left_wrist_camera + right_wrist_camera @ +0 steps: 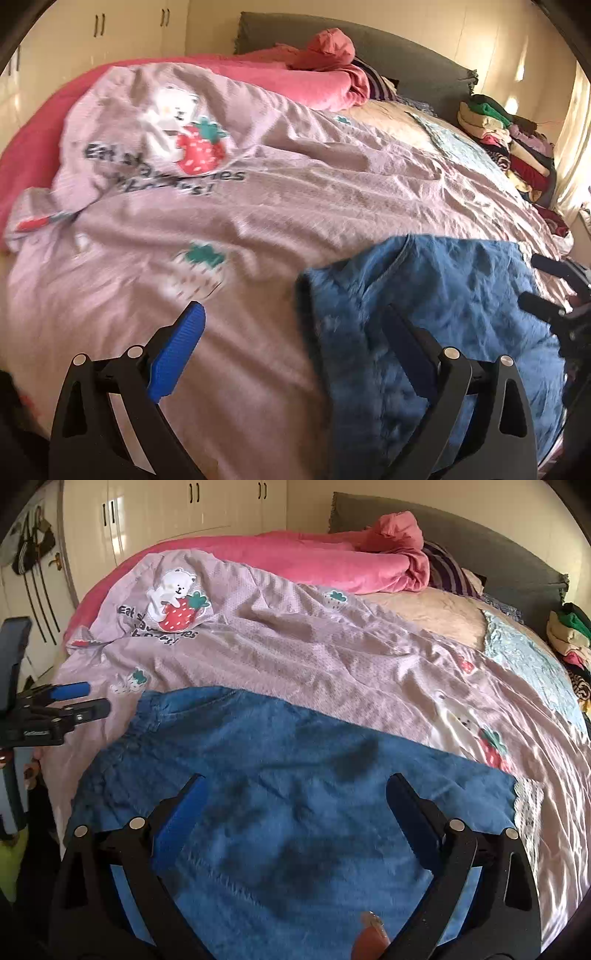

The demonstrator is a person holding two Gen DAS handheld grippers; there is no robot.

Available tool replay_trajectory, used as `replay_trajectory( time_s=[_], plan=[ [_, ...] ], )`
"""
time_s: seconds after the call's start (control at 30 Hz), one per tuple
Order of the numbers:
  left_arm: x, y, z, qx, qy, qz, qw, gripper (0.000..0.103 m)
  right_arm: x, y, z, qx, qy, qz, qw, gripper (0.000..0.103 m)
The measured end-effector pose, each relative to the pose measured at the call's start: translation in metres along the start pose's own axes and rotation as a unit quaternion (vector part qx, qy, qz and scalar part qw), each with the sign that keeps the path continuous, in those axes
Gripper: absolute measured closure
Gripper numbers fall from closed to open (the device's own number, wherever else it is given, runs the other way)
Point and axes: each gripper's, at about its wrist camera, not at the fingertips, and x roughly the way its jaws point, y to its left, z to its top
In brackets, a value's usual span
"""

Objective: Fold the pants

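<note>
Denim pants lie flat on the bed (both jaws apart, empty); a one-layer pinch could skew the fold.

Warm right-side daylight, fisheye-warped, slight blur

Blue pants, strawberry-print lilac bedcover

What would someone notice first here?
Probably the blue pants, spread flat on the near side of the bed under the open right tool. Next, the lilac cover with its bear and strawberry print farther back, and the pink blanket bunched beyond it.
</note>
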Motion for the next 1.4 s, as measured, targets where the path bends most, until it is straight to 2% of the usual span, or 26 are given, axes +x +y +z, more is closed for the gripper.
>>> replay_trajectory(
  time_s=[0.27, 0.33, 0.37, 0.43, 0.47, 0.5, 0.53, 0.57, 0.6, 0.8, 1.07, 1.13, 1.2, 1.23, 1.27, 1.3, 1.4],
  plan=[
    [0.047, -0.006, 0.016, 0.015, 0.024, -0.015, 0.9995, 0.008, 0.03, -0.002, 0.027, -0.028, 0.011, 0.0, 1.0, 0.012],
    [0.054, -0.007, 0.014, 0.021, 0.031, -0.02, 0.9991, 0.012, 0.039, -0.003, 0.031, -0.032, 0.018, -0.002, 0.999, 0.012],
    [0.057, -0.007, 0.013, 0.024, 0.032, -0.021, 0.999, 0.02, 0.046, -0.005, 0.033, -0.031, 0.024, -0.004, 0.999, 0.012],
    [0.063, -0.008, 0.011, 0.03, 0.037, -0.026, 0.9985, 0.024, 0.056, -0.005, 0.035, -0.031, 0.034, -0.003, 0.999, 0.012],
    [0.066, -0.008, 0.011, 0.032, 0.036, -0.029, 0.9984, 0.032, 0.059, -0.005, 0.035, -0.032, 0.036, -0.004, 0.999, 0.012],
    [0.069, -0.009, 0.009, 0.034, 0.037, -0.036, 0.9981, 0.046, 0.064, -0.004, 0.035, -0.035, 0.04, -0.005, 0.999, 0.012],
    [0.072, -0.01, 0.007, 0.034, 0.04, -0.052, 0.9973, 0.055, 0.068, -0.004, 0.035, -0.038, 0.045, -0.005, 0.998, 0.012],
    [0.074, -0.01, 0.005, 0.032, 0.043, -0.062, 0.9966, 0.063, 0.073, -0.003, 0.036, -0.042, 0.051, -0.004, 0.998, 0.012],
    [0.075, -0.011, 0.004, 0.034, 0.038, -0.06, 0.9969, 0.064, 0.079, -0.001, 0.036, -0.047, 0.057, -0.005, 0.997, 0.012],
    [0.053, -0.007, 0.0, 0.017, -0.003, -0.089, 0.9959, 0.076, 0.093, 0.006, 0.037, -0.076, 0.065, -0.012, 0.995, 0.012],
    [0.002, -0.019, -0.009, 0.052, -0.049, -0.11, 0.9914, 0.078, 0.093, 0.027, 0.041, -0.136, 0.046, -0.023, 0.989, 0.012],
    [0.0, -0.023, -0.009, 0.06, -0.051, -0.111, 0.9907, 0.078, 0.093, 0.034, 0.04, -0.161, 0.042, -0.018, 0.986, 0.021],
    [0.0, -0.024, -0.01, 0.064, -0.049, -0.111, 0.9905, 0.078, 0.094, 0.041, 0.038, -0.169, 0.06, 0.012, 0.984, 0.063],
    [0.001, -0.024, -0.011, 0.064, -0.048, -0.11, 0.9907, 0.078, 0.093, 0.042, 0.036, -0.169, 0.062, 0.017, 0.984, 0.07],
    [0.001, -0.023, -0.011, 0.064, -0.047, -0.107, 0.991, 0.078, 0.091, 0.045, 0.033, -0.169, 0.061, 0.021, 0.983, 0.082],
    [0.001, -0.022, -0.011, 0.063, -0.047, -0.105, 0.9913, 0.078, 0.087, 0.047, 0.031, -0.169, 0.058, 0.02, 0.984, 0.087],
    [-0.002, -0.02, -0.011, 0.061, -0.049, -0.109, 0.991, 0.078, 0.067, 0.043, 0.022, -0.143, 0.041, 0.021, 0.989, 0.091]
  ],
)
